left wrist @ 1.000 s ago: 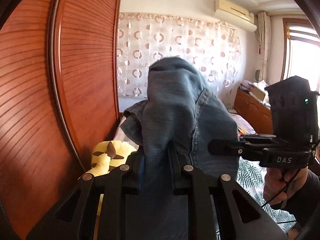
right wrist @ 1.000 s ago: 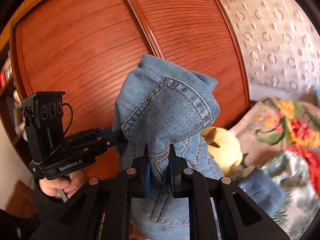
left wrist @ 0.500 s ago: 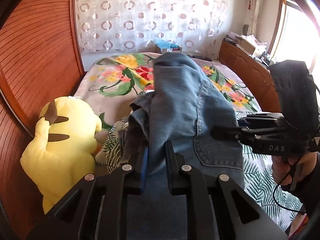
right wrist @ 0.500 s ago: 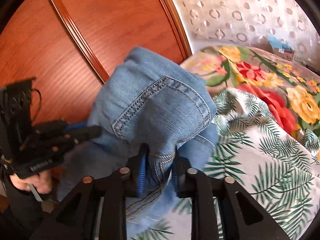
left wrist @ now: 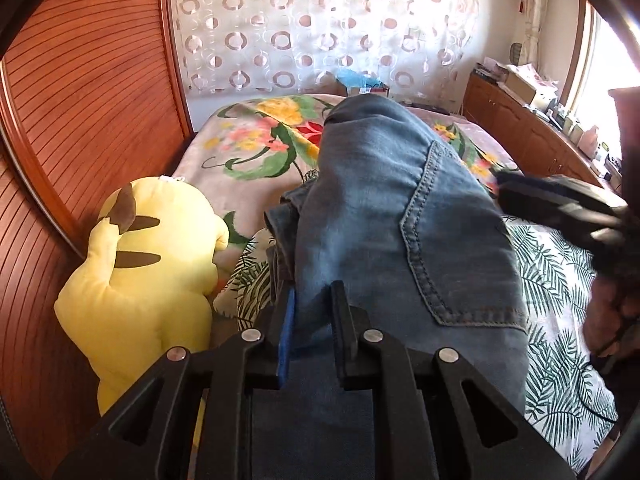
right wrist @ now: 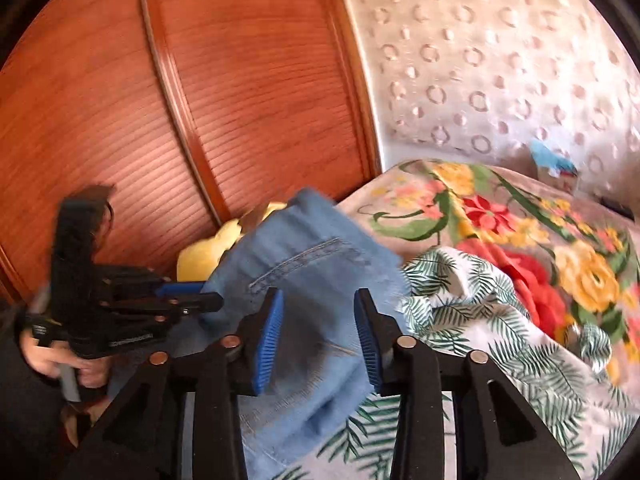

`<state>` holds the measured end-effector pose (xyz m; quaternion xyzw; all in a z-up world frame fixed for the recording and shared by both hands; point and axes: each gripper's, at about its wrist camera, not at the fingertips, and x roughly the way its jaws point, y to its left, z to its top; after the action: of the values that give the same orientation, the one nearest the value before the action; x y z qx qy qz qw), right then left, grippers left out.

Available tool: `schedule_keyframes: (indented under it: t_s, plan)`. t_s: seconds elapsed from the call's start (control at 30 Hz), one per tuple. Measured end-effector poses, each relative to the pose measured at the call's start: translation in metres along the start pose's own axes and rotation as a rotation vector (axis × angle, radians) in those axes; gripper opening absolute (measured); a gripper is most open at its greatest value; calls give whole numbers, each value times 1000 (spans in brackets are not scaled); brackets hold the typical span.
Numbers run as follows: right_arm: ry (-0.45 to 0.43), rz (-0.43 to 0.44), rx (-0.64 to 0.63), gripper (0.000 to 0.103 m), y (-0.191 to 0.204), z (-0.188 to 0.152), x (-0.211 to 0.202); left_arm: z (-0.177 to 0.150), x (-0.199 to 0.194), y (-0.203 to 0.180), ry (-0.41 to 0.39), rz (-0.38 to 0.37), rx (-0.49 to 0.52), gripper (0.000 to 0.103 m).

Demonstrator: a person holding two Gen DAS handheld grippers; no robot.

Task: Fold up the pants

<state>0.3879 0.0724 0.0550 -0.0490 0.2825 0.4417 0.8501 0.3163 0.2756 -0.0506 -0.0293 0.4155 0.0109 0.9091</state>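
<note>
Blue jeans lie bunched on the bed, beside a yellow plush toy. The left gripper is clamped on the denim. The right gripper has its jaws opening, the blurred fabric between them apparently no longer pinched.
</note>
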Motion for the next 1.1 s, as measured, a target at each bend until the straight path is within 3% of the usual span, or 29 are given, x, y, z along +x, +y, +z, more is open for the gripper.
schedule_keyframes:
  t_s: [0.13, 0.23, 0.33, 0.4, 0.47, 0.57, 0.6, 0.63, 0.67, 0.87, 1.1]
  plan:
    - [104, -63, -1, 36, -6, -15, 43, -8, -14, -1, -5, 4, -16, 17]
    - [84, -70, 29, 36, -11, -19, 30, -15, -35, -7, -36, -1, -9, 17]
    - [46, -68, 49, 36, -8, -21, -1, -19, -55, -19, -68, 11, 11, 22]
    - [14, -74, 46, 36, -3, -25, -31, -21, -67, -28, -92, 9, 20, 30]
    - [-11, -78, 44, 36, 7, -33, -58, -24, -82, -40, -123, -2, 34, 46]
    - [-60, -106, 45, 36, 20, -53, -94, -28, -102, -61, -167, -12, 61, 55]
    - [-76, -117, 44, 36, 24, -61, -107, -29, -108, -68, -178, -12, 71, 60]
    - [-92, -136, 42, 36, 28, -66, -114, -31, -116, -77, -198, -18, 78, 76]
    - [-106, -153, 41, 36, 32, -73, -127, -34, -123, -84, -218, -27, 83, 84]
    - [-171, -249, 35, 36, 67, -112, -208, -49, -163, -132, -320, -41, 122, 96]
    - [-253, -352, 49, 37, 101, -155, -289, -66, -202, -174, -410, -80, 139, 97]
